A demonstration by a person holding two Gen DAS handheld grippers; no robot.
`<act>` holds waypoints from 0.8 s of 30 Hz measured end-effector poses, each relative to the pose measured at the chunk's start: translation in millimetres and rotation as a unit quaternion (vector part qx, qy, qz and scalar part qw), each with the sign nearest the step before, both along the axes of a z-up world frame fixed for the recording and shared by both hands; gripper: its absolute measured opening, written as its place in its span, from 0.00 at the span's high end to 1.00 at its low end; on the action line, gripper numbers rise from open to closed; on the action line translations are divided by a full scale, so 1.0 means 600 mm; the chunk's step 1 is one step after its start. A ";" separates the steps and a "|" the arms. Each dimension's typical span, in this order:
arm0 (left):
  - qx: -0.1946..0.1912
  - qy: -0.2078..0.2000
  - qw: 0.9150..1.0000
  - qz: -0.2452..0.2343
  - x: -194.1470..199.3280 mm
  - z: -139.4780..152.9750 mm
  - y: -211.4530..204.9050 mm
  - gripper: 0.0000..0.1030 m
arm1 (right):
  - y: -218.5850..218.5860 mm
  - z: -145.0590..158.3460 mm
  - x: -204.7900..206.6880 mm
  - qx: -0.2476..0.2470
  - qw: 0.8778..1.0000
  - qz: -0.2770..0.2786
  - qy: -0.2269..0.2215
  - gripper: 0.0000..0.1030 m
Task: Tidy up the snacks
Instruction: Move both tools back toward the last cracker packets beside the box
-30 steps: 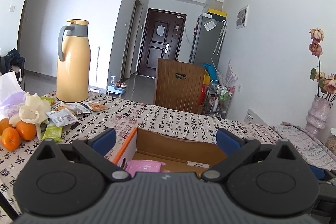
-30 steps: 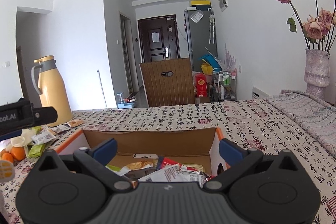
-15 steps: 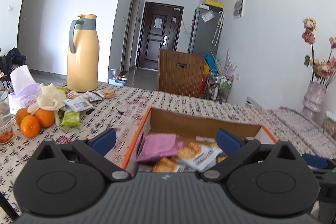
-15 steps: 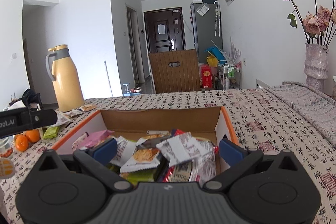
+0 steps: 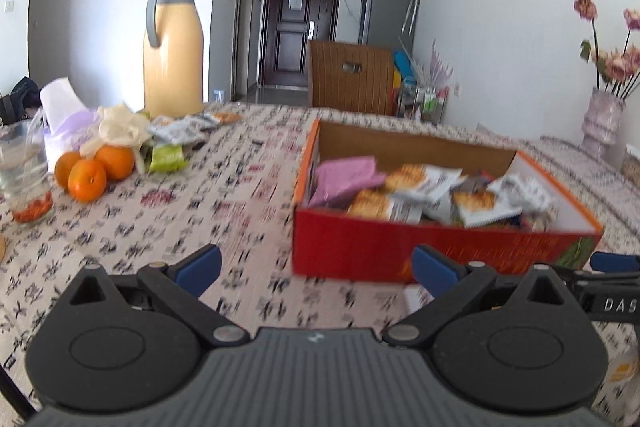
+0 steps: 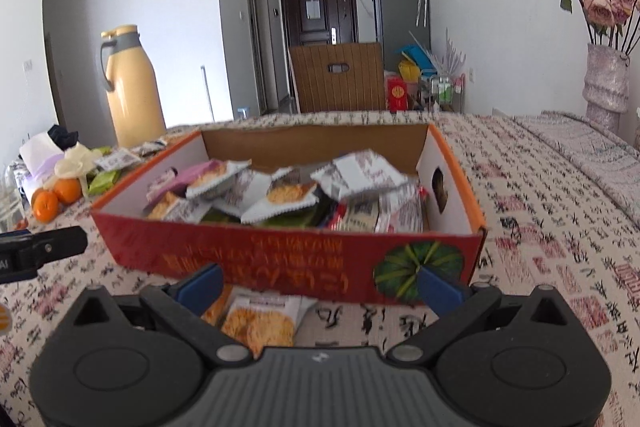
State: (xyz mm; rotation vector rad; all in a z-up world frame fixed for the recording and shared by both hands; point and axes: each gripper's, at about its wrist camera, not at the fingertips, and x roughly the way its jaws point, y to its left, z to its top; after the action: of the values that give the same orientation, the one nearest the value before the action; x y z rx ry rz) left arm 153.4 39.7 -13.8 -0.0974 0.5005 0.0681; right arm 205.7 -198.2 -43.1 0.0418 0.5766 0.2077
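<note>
On the table: an open red box sits on a cloth printed with black characters, well filled with snack packets.
Change: a second ago both cameras sat low behind the near wall, barely seeing inside; now they have drawn back and up, and the whole printed front shows.
Meaning: probably a step back between placements, to look for the next packet.
Left claw: jaws spread wide, nothing between them.
Right claw: also wide open and empty, poised over a loose biscuit packet lying just before the box.
Still outside: more packets beside the oranges and yellow jug, well apart from the box.
Materials: stiff cardboard, plain brown inside; crinkly foil wrappers with saw-tooth edges; soft cloth.
</note>
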 end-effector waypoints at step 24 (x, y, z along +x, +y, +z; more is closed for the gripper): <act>-0.027 0.012 0.999 -0.031 -0.014 -0.045 0.024 0.00 | 0.055 -0.038 0.046 -0.034 0.996 0.007 0.081 0.00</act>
State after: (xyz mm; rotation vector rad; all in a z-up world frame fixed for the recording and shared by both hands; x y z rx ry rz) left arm 144.8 54.1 -40.9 -0.1331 0.5288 -0.0058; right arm 233.1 -165.2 -65.7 -0.0120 0.7458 0.1988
